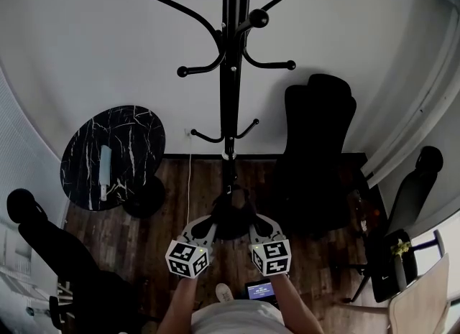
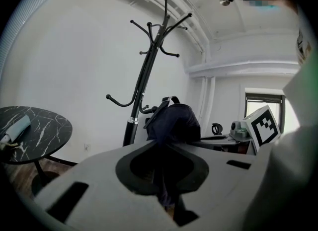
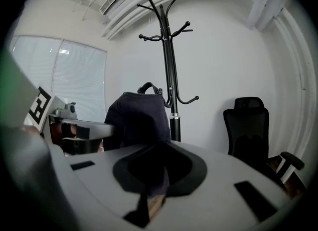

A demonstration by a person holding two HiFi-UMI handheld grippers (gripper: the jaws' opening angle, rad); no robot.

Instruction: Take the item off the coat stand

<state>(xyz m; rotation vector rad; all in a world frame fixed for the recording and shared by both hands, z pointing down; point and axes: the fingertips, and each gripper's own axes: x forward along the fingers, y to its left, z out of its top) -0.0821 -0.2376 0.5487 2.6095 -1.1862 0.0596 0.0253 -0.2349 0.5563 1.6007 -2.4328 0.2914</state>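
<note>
A dark bag (image 1: 231,214) hangs between my two grippers, low in front of the black coat stand (image 1: 230,74) and apart from its hooks. My left gripper (image 1: 208,225) is shut on the bag's fabric from the left. My right gripper (image 1: 256,225) is shut on it from the right. In the left gripper view the bag (image 2: 174,120) bulges just beyond the jaws, with the coat stand (image 2: 144,76) behind it. The right gripper view shows the bag (image 3: 139,115) the same way, beside the stand's pole (image 3: 171,76). The stand's hooks carry nothing.
A round black marble table (image 1: 136,128) stands left of the stand, with a pale long object (image 1: 106,167) on it. A black office chair (image 1: 316,146) is to the right, and more chairs sit at bottom left (image 1: 43,246) and far right (image 1: 417,189). The floor is dark wood.
</note>
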